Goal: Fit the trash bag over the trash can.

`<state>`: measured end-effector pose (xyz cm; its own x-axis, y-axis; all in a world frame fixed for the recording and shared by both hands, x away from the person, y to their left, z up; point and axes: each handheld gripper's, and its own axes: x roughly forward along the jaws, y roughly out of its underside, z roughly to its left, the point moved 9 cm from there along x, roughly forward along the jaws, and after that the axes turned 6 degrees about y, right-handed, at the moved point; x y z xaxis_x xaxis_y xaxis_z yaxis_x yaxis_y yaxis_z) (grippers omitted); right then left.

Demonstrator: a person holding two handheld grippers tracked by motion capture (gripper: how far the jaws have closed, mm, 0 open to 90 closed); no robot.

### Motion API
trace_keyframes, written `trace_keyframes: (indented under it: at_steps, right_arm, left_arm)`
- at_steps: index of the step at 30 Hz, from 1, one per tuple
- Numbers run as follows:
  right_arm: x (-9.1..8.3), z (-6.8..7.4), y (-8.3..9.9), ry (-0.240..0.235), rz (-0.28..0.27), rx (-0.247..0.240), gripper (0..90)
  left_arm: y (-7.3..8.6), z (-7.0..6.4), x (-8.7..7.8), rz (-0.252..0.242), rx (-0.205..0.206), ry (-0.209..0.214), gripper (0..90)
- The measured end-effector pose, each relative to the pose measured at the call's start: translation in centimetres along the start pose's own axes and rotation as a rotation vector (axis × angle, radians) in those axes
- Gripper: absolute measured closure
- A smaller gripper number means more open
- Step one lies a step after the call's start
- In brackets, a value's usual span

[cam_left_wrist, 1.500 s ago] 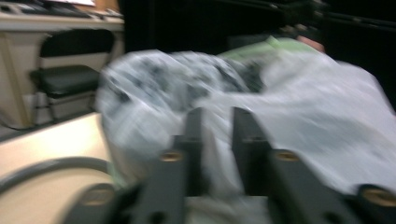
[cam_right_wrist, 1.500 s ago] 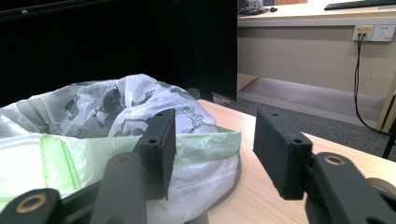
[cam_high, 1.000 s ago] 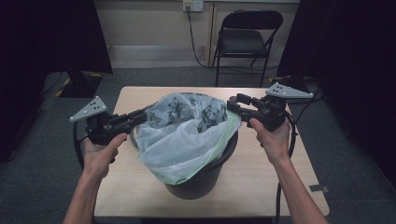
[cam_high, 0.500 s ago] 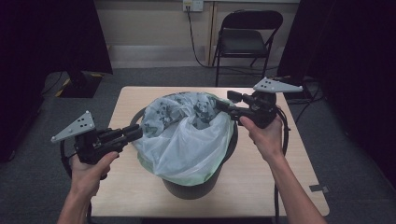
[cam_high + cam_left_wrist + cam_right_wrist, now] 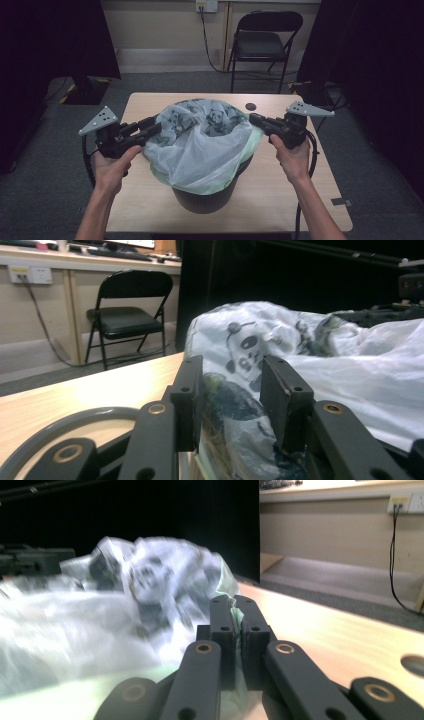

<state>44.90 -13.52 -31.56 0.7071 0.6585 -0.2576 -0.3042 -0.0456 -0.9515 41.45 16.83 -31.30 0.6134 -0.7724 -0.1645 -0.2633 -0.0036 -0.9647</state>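
A folding chair (image 5: 266, 37) stands behind the pale worktop (image 5: 310, 200), where a black bin (image 5: 205, 197) sits mid-table with a panda-print bag (image 5: 200, 145) draped over its mouth. The bag lies between the two hands, stretched side to side. The right gripper (image 5: 256, 120) is clenched on the bag's right edge, jaws pinching the film. The left gripper (image 5: 152, 127) straddles the left edge with jaws parted around the film, not yet gripping. Both forearms reach in level, mirrored.
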Motion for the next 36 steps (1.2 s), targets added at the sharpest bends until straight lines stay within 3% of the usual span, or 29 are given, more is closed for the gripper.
trace_keyframes:
  at_steps: [5,9,11,17,22,30,32,36]
  right_arm:
    - [0.9,-0.9,3.1,0.004,0.055,0.026,85.8]
    - [2.3,-0.2,5.6,-0.028,0.093,0.019,86.7]
    - [2.7,-0.1,6.0,-0.032,0.105,0.012,84.0]
    - [1.8,-1.5,3.4,0.041,0.059,0.031,57.9]
    - [0.8,-2.0,0.9,0.089,0.004,0.038,51.1]
    - [0.2,0.0,-2.0,0.069,-0.034,-0.009,47.5]
    - [0.2,0.5,-2.3,0.062,-0.033,-0.016,46.9]
    - [0.4,1.0,-2.5,0.044,-0.030,-0.024,46.8]
  left_arm:
    - [0.1,0.2,0.1,0.000,-0.014,0.017,62.9]
    - [0.0,0.4,0.4,-0.002,-0.023,0.024,62.9]
    - [0.0,0.6,0.6,0.002,-0.026,0.016,64.5]
    - [-0.6,0.9,-0.4,-0.020,-0.031,0.029,85.0]
    - [-0.4,0.3,-1.1,-0.022,-0.032,0.068,90.0]
    - [0.6,-2.5,-3.3,-0.015,0.005,0.093,90.0]
    - [0.5,-2.6,-3.6,-0.007,0.008,0.076,85.5]
    - [-0.7,-1.7,-2.8,-0.005,0.036,0.016,61.4]
